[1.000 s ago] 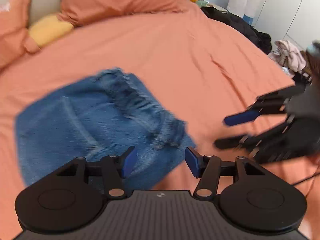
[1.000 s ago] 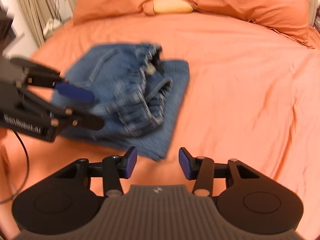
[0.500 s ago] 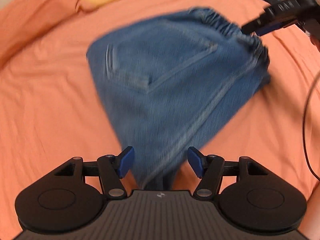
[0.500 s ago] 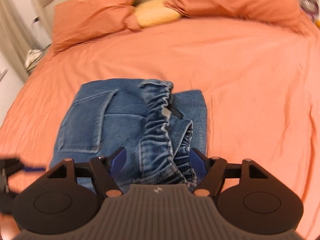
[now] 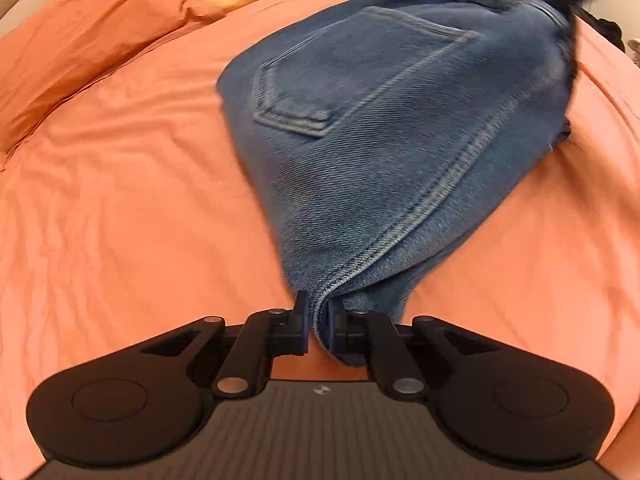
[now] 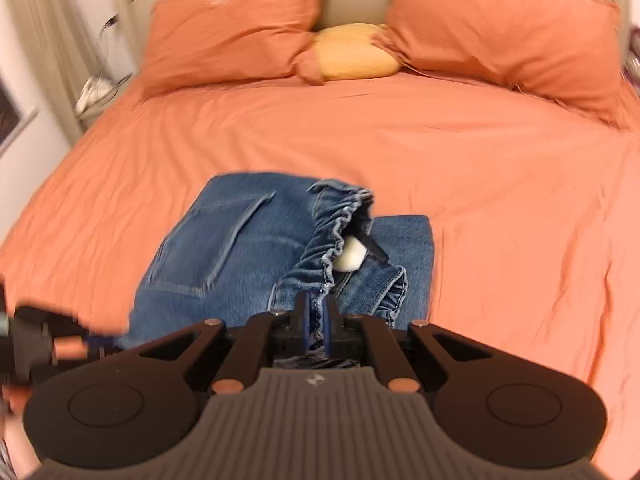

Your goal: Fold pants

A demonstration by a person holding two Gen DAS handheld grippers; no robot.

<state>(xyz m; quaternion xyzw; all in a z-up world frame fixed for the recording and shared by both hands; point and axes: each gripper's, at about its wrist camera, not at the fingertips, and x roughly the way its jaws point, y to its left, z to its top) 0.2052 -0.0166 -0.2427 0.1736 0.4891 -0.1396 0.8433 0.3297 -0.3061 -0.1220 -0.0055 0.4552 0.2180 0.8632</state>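
Gripping the pants at two places, both grippers have just been closing, and denim is now pinched in each where a moment ago the fingers were standing apart with cloth only between or ahead of them. The left gripper is clamping a seamed edge of the folded bundle; from there the denim is stretching up and away, its back pocket ahead and to the left of the fingers. The right gripper is squeezing the gathered elastic waistband, which is rising just ahead of its fingers. That probably means the pants are now ready to be lifted and shaken out or re-laid for a fold.

The left view is showing the cloth pulled taut off the orange bed towards a dark blur at the top right, likely the other tool. Only the right view is showing the open waistband with a white label inside, the flat layer beyond the fingers, and the two pillows far ahead.
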